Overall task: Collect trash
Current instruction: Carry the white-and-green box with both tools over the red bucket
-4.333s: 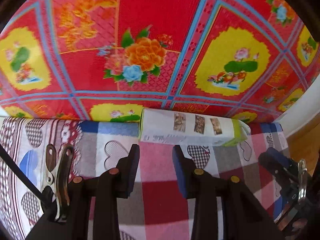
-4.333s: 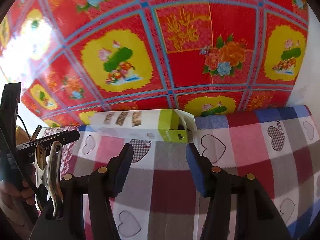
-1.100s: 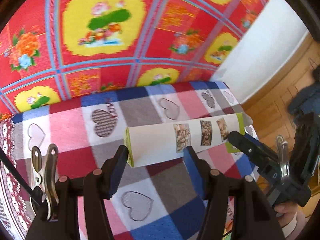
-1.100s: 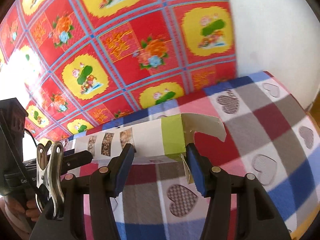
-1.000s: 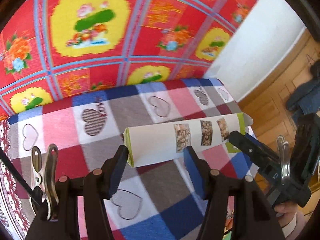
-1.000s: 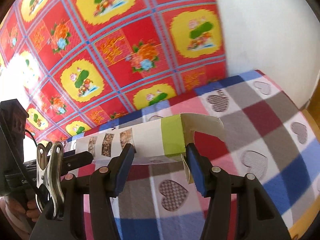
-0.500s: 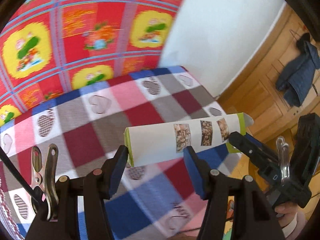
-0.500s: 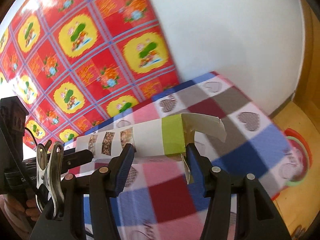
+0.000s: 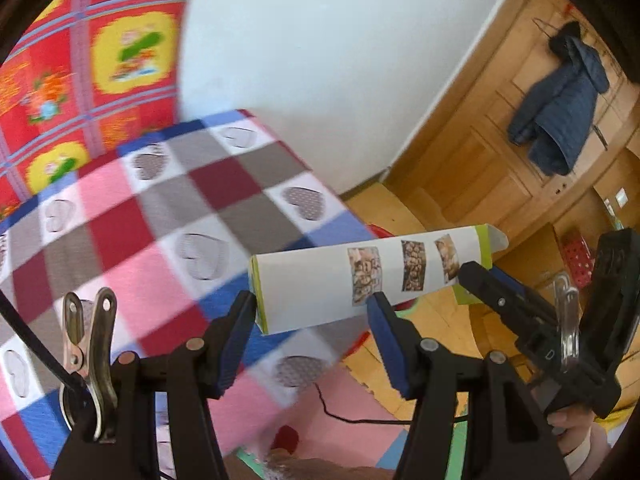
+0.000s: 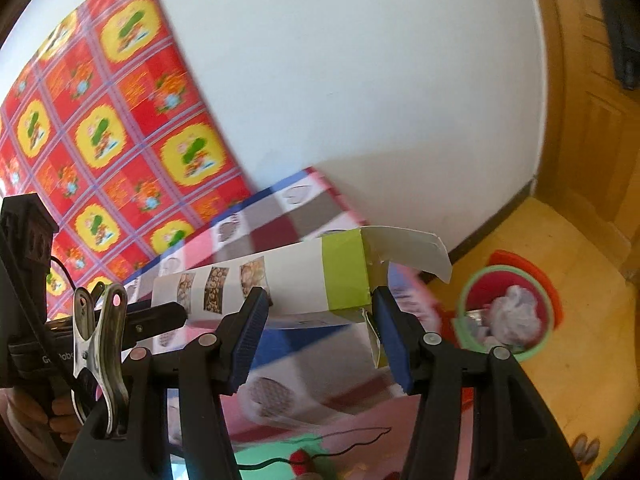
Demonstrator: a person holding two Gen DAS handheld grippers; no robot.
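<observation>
A long white carton [image 9: 352,280], banded in lime green at both ends and printed with a row of small photographs, was held in the air across both grippers, clear of the checked blanket [image 9: 168,216] below it. In the left wrist view its closed end sat at the left, clamped between the blue pads of the left gripper [image 9: 312,320], whose jaws stood part-way apart and were pressed against the carton's two sides. Further right along the carton, past the photographs, one black finger of the other gripper was seen against the green band near the loose flap. In the right wrist view the left gripper's finger was seen at the far left, at the carton's printed end, and the green-banded open end lay between the blue pads of the right gripper [image 10: 320,320], likewise part-way apart and closed on the carton, with the white flap sticking out beyond the right pad. To the right of that, on the yellow floor [image 10: 580,380], a green-rimmed red bin [image 10: 504,312] was seen holding crumpled white rubbish, well apart from the carton and lower than it.
</observation>
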